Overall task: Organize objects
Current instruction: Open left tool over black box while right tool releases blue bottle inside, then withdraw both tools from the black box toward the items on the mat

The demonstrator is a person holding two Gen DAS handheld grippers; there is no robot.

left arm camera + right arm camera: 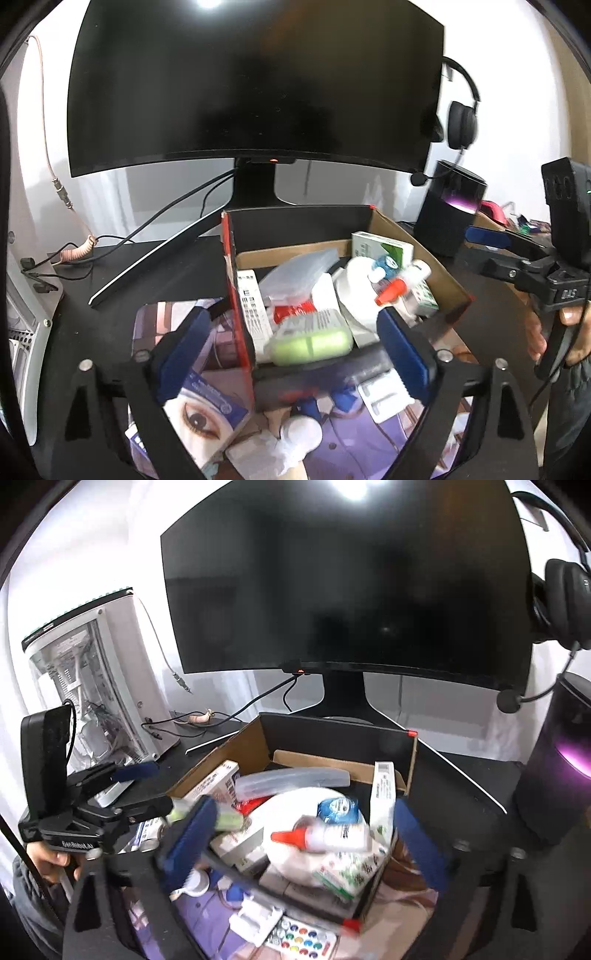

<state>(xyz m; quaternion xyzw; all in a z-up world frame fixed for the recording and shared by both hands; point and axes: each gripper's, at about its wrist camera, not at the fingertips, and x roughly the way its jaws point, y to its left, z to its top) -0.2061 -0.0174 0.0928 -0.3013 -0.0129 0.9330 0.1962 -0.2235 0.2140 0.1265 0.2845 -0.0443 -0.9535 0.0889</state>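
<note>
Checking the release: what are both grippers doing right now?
Left gripper: open, holding nothing, over the box.
Right gripper: open, holding nothing, over the same box.

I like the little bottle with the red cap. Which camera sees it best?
The right wrist view: the little bottle with the red cap lies sideways on top of the pile in the cardboard box, whole and close. In the left wrist view it looks smaller, blurrier, partly tucked among boxes.

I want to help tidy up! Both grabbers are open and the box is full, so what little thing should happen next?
Probably lower the left hand-held gripper toward the loose eye-picture box on the mat. Its jaws stand open and hold nothing, and that box lies outside the cardboard box, where most items already sit.
</note>
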